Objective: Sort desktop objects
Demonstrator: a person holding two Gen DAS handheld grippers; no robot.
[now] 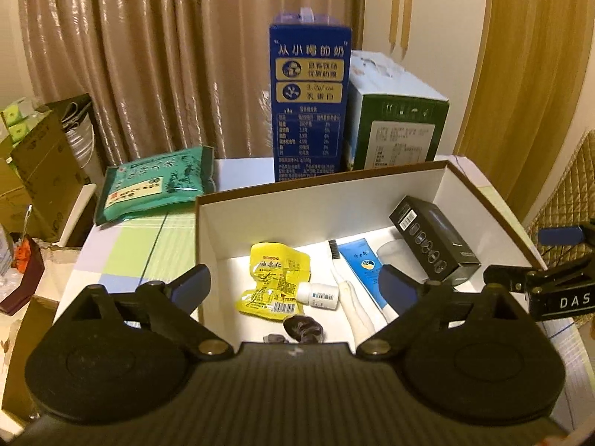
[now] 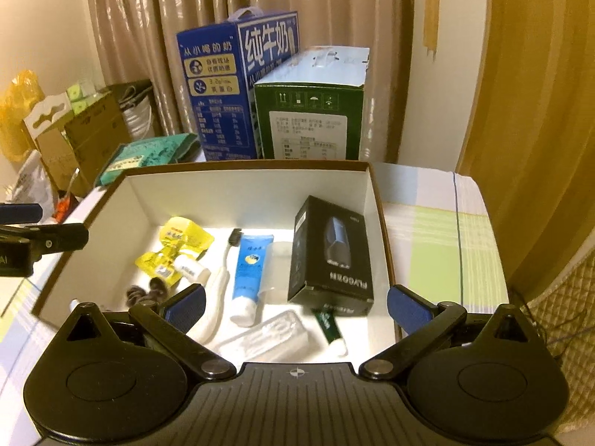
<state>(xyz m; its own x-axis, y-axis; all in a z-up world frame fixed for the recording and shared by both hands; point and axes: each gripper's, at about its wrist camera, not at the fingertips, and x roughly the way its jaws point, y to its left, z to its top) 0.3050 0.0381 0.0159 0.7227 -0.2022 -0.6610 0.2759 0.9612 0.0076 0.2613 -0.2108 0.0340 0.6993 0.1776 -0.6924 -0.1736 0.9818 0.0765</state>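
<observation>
Blue milk carton [image 1: 310, 100] behind filled white box [image 1: 297, 215].

Ahead of me: glossy beige pleated curtain [image 1: 156, 55], cream wall [image 1: 427, 18] to its right, then golden wood-grain panel [image 1: 539, 55]. Warm yellowish light. Counter under a pastel checked cloth [image 2: 438, 230]. Brown cardboard cartons [image 1: 41, 171] piled at left.

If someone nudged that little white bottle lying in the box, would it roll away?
Probably: the white bottle lies on its round side, so it should roll, though the yellow packet beside it may stop it. It looks small and light.
</observation>
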